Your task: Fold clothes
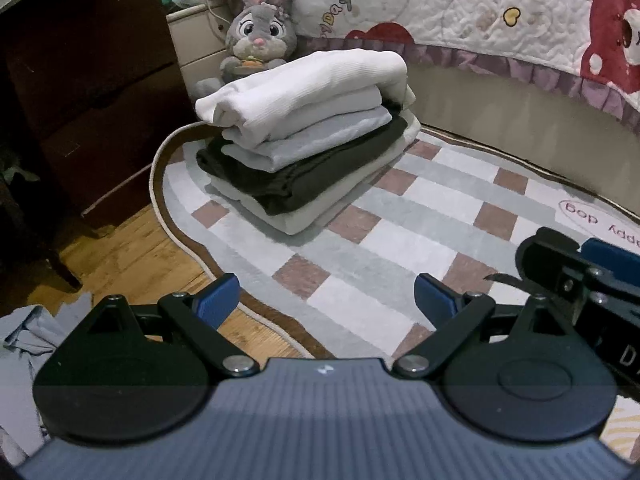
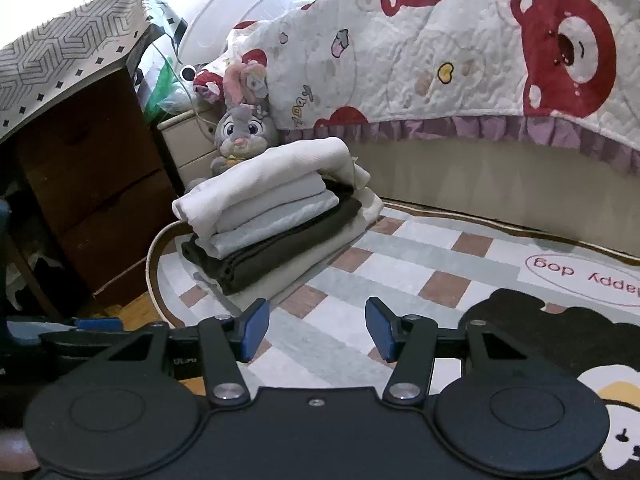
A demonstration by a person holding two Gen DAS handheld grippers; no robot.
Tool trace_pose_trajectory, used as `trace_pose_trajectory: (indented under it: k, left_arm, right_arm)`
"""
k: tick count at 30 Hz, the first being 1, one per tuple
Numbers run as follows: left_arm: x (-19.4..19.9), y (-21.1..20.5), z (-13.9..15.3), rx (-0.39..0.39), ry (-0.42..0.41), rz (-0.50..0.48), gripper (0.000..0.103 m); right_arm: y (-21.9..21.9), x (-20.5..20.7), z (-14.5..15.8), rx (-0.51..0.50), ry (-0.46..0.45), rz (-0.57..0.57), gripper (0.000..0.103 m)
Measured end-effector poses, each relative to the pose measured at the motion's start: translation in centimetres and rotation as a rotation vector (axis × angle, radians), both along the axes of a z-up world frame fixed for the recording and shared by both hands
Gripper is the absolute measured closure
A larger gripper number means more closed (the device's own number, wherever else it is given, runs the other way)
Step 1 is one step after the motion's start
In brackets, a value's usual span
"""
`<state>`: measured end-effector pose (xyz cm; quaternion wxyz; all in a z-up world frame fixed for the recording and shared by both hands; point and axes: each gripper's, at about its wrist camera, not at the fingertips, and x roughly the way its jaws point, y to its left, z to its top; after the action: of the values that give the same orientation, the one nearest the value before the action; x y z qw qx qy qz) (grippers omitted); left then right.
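A stack of folded clothes (image 1: 304, 136) sits on the checked rug (image 1: 400, 240), white pieces on top, a pale blue one, a dark one and a cream one below. The same stack (image 2: 272, 216) shows in the right wrist view, ahead and a little left. My left gripper (image 1: 326, 300) hangs open over the rug's near edge, well short of the stack, nothing between its blue pads. My right gripper (image 2: 318, 330) is open too and empty, above the rug. The right gripper's tip (image 1: 576, 272) pokes into the left wrist view at the right. A crumpled pale blue garment (image 1: 24, 360) lies at the lower left.
A dark wooden chest of drawers (image 1: 92, 92) stands left of the rug on bare wood floor (image 1: 132, 256). A grey plush rabbit (image 1: 260, 36) sits behind the stack. A bed with a bear-print quilt (image 2: 480, 60) runs along the back. A black patch of the rug's picture (image 2: 540, 332) lies right.
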<state>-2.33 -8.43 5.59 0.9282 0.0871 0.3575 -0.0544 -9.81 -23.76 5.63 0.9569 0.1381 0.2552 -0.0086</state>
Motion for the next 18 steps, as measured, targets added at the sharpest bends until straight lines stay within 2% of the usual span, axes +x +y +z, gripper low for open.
trace_pose_trajectory:
  k: [10,18]
  left_arm:
    - [-0.4,0.4,0.2,-0.006,0.005,-0.003,0.008]
    - [-1.1,0.7,0.2,0.012,-0.022,-0.003,0.008]
  right_arm:
    - [0.3,-0.4,0.2,-0.01,0.005,0.003,0.044]
    - [0.8,-0.9,0.3,-0.018,0.006,0.003,0.044]
